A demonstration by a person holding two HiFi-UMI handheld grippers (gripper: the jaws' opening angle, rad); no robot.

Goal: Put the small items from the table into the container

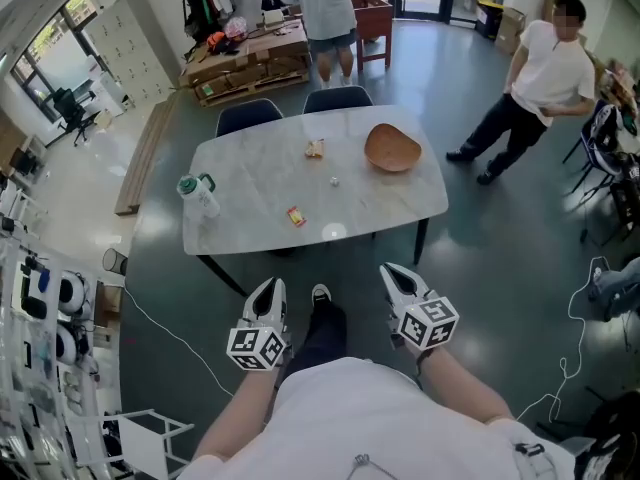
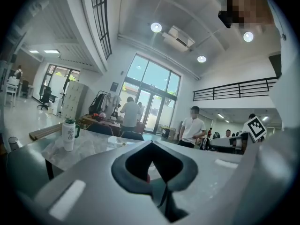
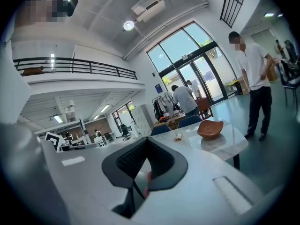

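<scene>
One white marble table (image 1: 250, 173) is seen, with two dark chairs (image 1: 248, 114) tucked in behind it. Two people are standing beyond: one person (image 1: 325, 13) at the far side, another bystander (image 1: 535, 78) off to the right. One wooden bowl (image 1: 392, 148) is set near the table's right end and one bottle (image 1: 198, 194) at its left edge. Two grippers are held short of the near edge, the left gripper (image 1: 268, 286) and the right gripper (image 1: 393, 273), each with jaws pressed together on nothing. Three small items are left outside the bowl: a snack packet (image 1: 314, 149), a red-yellow wrapper (image 1: 296, 216) and a tiny white piece (image 1: 334, 180).
</scene>
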